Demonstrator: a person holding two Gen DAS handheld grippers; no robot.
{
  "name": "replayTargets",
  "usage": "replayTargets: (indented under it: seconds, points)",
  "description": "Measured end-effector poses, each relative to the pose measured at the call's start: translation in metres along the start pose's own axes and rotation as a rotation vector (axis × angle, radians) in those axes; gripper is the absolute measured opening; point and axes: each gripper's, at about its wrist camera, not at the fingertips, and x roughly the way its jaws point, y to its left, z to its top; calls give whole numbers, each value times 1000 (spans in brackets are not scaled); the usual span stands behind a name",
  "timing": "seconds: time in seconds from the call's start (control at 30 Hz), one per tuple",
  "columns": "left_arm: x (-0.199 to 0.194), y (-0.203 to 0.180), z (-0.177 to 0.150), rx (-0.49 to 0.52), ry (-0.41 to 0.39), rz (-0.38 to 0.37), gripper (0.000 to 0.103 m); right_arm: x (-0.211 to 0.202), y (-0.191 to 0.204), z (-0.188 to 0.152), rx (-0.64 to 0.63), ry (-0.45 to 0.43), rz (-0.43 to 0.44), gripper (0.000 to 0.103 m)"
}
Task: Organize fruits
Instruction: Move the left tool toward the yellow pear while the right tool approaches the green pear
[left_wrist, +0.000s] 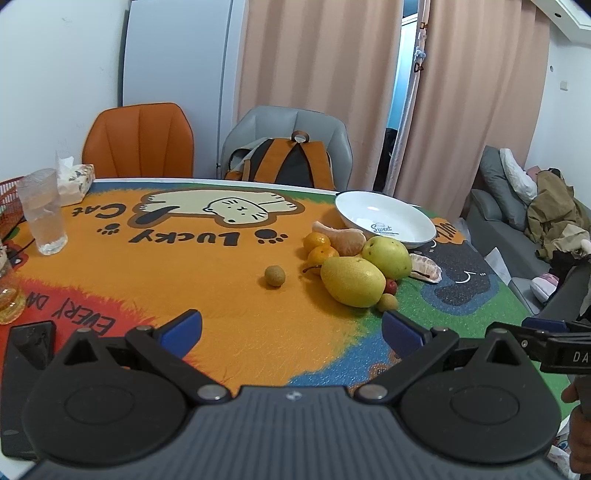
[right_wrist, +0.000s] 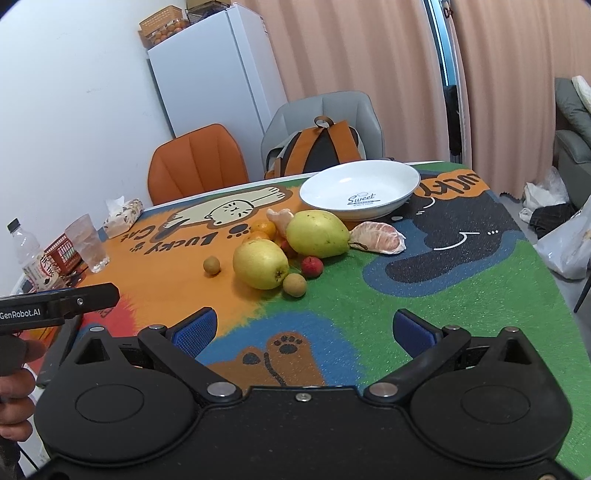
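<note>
Fruits (right_wrist: 280, 251) lie beside the plate (right_wrist: 402, 173), both tools (left_wrist: 291, 330) (right_wrist: 304, 332) apart; only right view shows the bottle (right_wrist: 27, 251).

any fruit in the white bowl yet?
No, the white bowl holds nothing; the pears and the other fruit all lie on the mat in front of it.

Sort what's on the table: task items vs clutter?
Job: two pears, small oranges, peeled citrus pieces, red fruit, two brown longans, empty white bowl.
Lying about: plastic cup, tissue pack, water bottle, backpack.
</note>
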Motion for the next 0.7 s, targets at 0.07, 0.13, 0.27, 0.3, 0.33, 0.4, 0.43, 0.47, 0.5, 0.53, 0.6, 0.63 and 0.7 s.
replayTargets:
  seconds: [0.07,0.13,0.27,0.3,0.33,0.4,0.43,0.47,0.5,0.53,0.6,0.63,0.7]
  points:
    - [5,0,0,-5,1,-7,103,4,-3,0,1,1,1,103]
    - [10,0,0,-8,-1,-11,103,9,-7,0,5,1,5,103]
    - [19,-1,2,-15,-4,-28,102,16,-13,0,9,5,36,103]
    - [21,-1,3,-16,-7,-35,102,18,-14,-1,11,7,43,103]
    - [23,-2,3,-16,-8,-40,101,20,-16,-1,15,10,49,103]
    - [28,-4,5,-14,-8,-48,101,24,-18,0,26,16,52,103]
    - [31,-6,5,-13,-7,-53,101,27,-20,0,35,19,50,103]
    - [34,-7,6,-12,-7,-57,101,30,-22,0,41,22,46,103]
    - [37,-8,7,-12,-7,-63,101,32,-24,0,47,24,43,103]
    - [40,-9,7,-10,-7,-67,101,34,-26,1,51,25,40,103]
    - [47,-11,8,-9,-7,-74,100,39,-30,2,53,26,41,103]
    - [49,-12,9,-12,-6,-77,100,41,-31,2,53,26,42,103]
    - [57,-13,11,-21,1,-97,99,46,-32,4,53,28,48,103]
